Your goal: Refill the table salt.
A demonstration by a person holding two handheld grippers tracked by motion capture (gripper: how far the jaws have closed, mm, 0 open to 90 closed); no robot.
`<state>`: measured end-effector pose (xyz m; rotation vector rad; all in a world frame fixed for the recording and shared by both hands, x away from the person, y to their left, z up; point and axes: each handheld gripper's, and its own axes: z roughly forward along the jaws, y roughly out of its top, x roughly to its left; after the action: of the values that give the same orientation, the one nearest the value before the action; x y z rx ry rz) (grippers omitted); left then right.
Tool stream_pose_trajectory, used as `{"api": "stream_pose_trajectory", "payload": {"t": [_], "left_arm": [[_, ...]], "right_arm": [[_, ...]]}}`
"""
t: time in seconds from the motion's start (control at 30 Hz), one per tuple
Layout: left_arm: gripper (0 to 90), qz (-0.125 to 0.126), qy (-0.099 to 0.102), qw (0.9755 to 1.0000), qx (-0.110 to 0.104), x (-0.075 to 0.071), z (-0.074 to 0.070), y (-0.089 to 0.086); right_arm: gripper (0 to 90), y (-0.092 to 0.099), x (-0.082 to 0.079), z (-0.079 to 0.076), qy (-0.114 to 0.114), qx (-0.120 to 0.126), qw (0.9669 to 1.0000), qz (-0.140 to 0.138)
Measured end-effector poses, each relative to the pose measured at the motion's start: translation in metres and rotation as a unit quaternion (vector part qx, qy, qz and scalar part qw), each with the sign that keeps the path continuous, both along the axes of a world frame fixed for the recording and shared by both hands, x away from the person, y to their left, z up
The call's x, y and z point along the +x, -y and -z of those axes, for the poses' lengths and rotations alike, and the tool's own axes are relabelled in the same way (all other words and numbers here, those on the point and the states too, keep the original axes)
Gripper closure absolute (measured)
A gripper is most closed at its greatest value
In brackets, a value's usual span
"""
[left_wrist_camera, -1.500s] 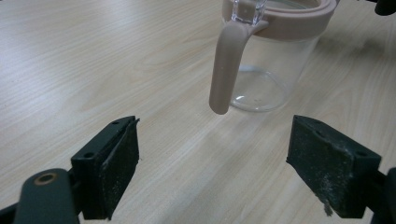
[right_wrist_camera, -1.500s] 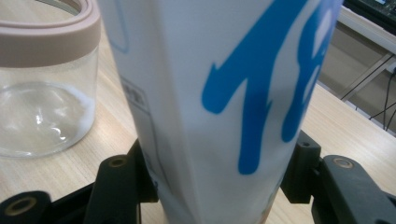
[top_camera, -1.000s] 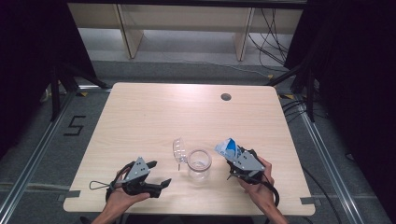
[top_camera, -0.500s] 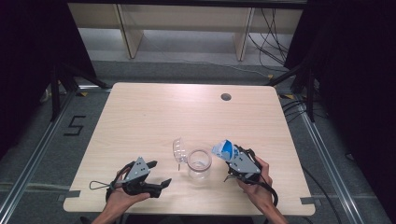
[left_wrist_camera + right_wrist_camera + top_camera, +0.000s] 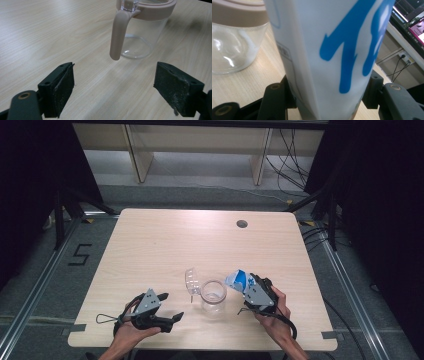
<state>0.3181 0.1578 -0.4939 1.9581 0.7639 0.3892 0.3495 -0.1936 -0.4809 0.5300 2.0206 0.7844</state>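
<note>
Beside the clear pitcher point(image 5: 213, 296), the right gripper point(image 5: 250, 289) clamped a blue-and-white carton point(image 5: 236, 280), which had tipped further toward the pitcher's mouth, so pouring looked imminent. Left of the pitcher, the left gripper point(image 5: 170, 307) gaped empty.

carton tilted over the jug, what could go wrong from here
1. The carton leans toward the jug from the side, its top near the rim. Poured from there, some could miss and land on the table.
2. The left gripper stands open, short of the jug's handle, so nothing steadies the jug. A nudge from the carton might shift or tip it.
3. The right gripper squeezes the carton's soft walls. A harder grip could dent it.
</note>
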Motion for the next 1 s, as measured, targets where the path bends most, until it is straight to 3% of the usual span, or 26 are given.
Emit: {"api": "stream_pose_trajectory", "payload": {"t": [0.07,0.37,0.5,0.53,0.7,0.8,0.9,0.97,1.0], "left_arm": [[16.1,0.000,0.000,1.0000,-0.002,-0.0001,0.0004,0.0008],[16.0,0.000,-0.001,1.0000,0.002,-0.0003,0.0004,0.0016],[16.0,0.002,0.000,1.0000,0.004,0.0005,0.0005,0.0005],[16.0,0.003,-0.001,1.0000,-0.001,0.0003,0.0008,0.0013],[16.0,0.005,0.000,1.0000,0.001,0.0002,0.0009,0.0015],[16.0,0.003,0.000,1.0000,0.003,0.0001,0.0007,0.0013],[16.0,0.004,-0.001,1.0000,0.002,0.0002,0.0010,0.0015],[16.0,0.005,-0.001,1.0000,0.002,0.0002,0.0010,0.0015],[16.0,0.005,-0.001,1.0000,0.002,0.0002,0.0010,0.0015]], "right_arm": [[46.4,-0.0021,0.0002,0.0004,0.014,-0.020,0.9997,-0.004],[46.7,-0.0064,-0.0005,0.0005,0.026,-0.034,0.9991,-0.005],[46.7,-0.0071,0.0007,0.0006,0.032,-0.047,0.9984,-0.005],[46.7,-0.0078,0.0008,0.0004,0.043,-0.057,0.9974,-0.005],[46.7,-0.0085,0.0008,-0.0003,0.044,-0.059,0.9973,-0.004],[46.7,-0.0088,0.0021,-0.0003,0.058,-0.067,0.9961,0.000],[46.7,-0.0093,0.0022,-0.0013,0.049,-0.070,0.9963,-0.009],[46.9,-0.0093,0.0023,-0.0017,0.068,-0.076,0.9948,-0.003],[46.9,-0.0092,0.0023,-0.0023,0.060,-0.075,0.9954,-0.006]]}}
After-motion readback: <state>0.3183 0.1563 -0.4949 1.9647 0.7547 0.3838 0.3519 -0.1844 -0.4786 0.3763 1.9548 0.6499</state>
